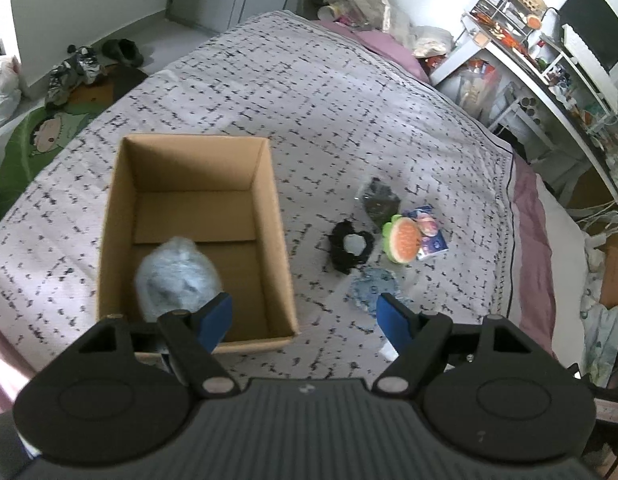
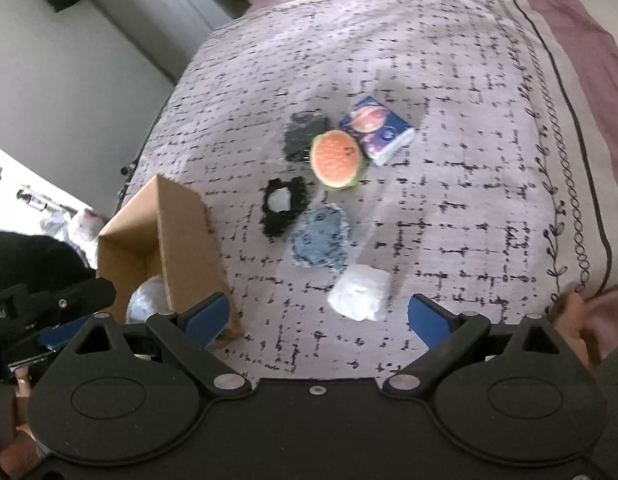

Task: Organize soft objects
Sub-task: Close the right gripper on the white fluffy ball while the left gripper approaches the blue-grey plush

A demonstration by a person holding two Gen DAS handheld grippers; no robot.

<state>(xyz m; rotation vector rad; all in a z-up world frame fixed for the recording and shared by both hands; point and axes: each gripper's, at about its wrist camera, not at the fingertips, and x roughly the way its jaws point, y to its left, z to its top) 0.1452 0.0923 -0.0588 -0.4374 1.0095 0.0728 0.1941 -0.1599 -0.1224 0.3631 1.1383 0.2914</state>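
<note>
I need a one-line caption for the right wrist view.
Open right gripper above a white packet, beside a cardboard box on the bed.

From your right gripper (image 2: 319,316), the quilt (image 2: 469,200) lies bare from 1 to 3 o'clock. At 12 the white bundle (image 2: 359,296) sits nearest, 5 more soft items clustered beyond it. The cardboard box (image 2: 181,232) wall blocks 10 o'clock.

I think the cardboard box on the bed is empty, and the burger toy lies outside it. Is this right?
Not quite. The cardboard box is not empty: a bluish plastic-wrapped bundle lies inside it, as the left wrist view shows. The burger toy does lie outside, on the bed.
</note>
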